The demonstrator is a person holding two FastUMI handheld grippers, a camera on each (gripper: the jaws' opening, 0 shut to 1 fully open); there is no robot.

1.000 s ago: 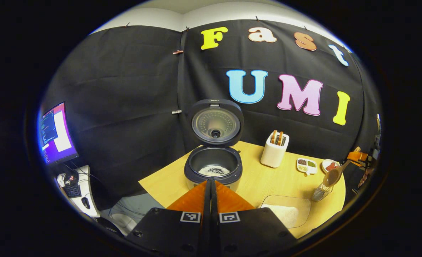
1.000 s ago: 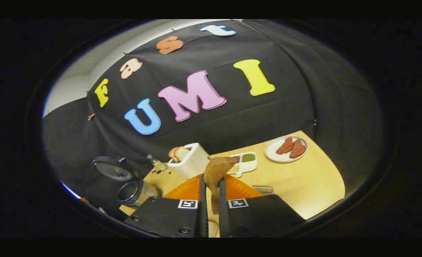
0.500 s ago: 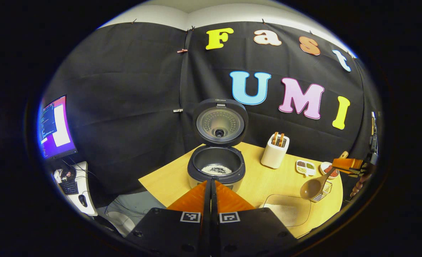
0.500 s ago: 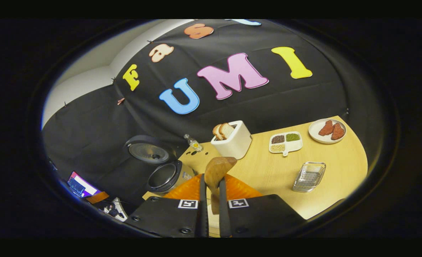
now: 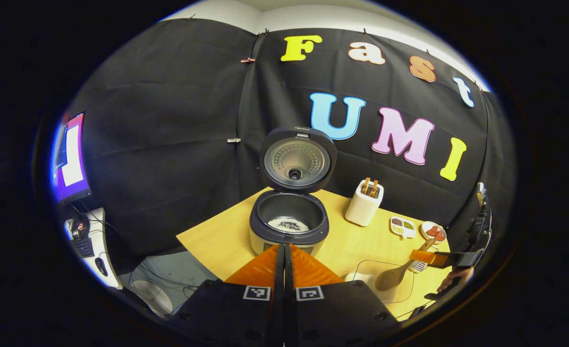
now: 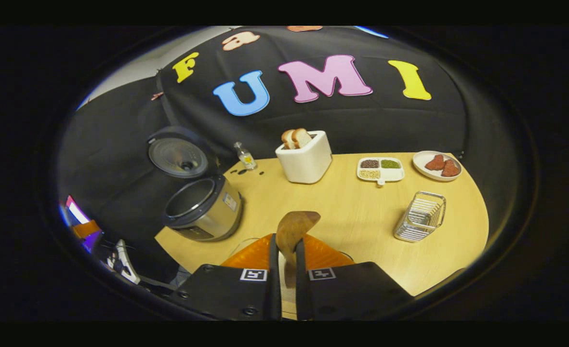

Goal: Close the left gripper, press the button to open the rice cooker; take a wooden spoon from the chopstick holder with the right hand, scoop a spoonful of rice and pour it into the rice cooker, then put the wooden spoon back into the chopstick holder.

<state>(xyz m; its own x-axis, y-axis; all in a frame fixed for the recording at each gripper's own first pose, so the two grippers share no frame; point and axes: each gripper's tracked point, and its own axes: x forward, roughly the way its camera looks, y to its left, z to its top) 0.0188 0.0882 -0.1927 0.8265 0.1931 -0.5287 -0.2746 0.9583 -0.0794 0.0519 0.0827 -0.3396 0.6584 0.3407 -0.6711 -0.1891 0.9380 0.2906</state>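
The rice cooker point(image 5: 289, 229) stands open on the wooden table, its lid point(image 5: 297, 159) upright and some rice in the pot. My left gripper point(image 5: 284, 248) is shut and empty, hanging just in front of the cooker. My right gripper point(image 6: 284, 248) is shut on the handle of the wooden spoon point(image 6: 294, 227), whose bowl points forward. In the left gripper view the wooden spoon point(image 5: 391, 278) hangs low over the clear rice tray point(image 5: 400, 294), held by the right gripper point(image 5: 431, 258). The wire chopstick holder point(image 6: 420, 217) stands to the right, and the open rice cooker point(image 6: 202, 209) to the left.
A white toaster point(image 6: 306, 156) with bread stands at the back of the table. Beside it are a small bottle point(image 6: 244, 156), a divided dish of grains point(image 6: 380, 169) and a plate with meat point(image 6: 437, 165). A monitor point(image 5: 70, 159) and desk lie left of the table.
My right gripper has carried the spoon down and leftward, from beside the wire holder to over the rice tray. The left gripper stayed shut and drew back a little.
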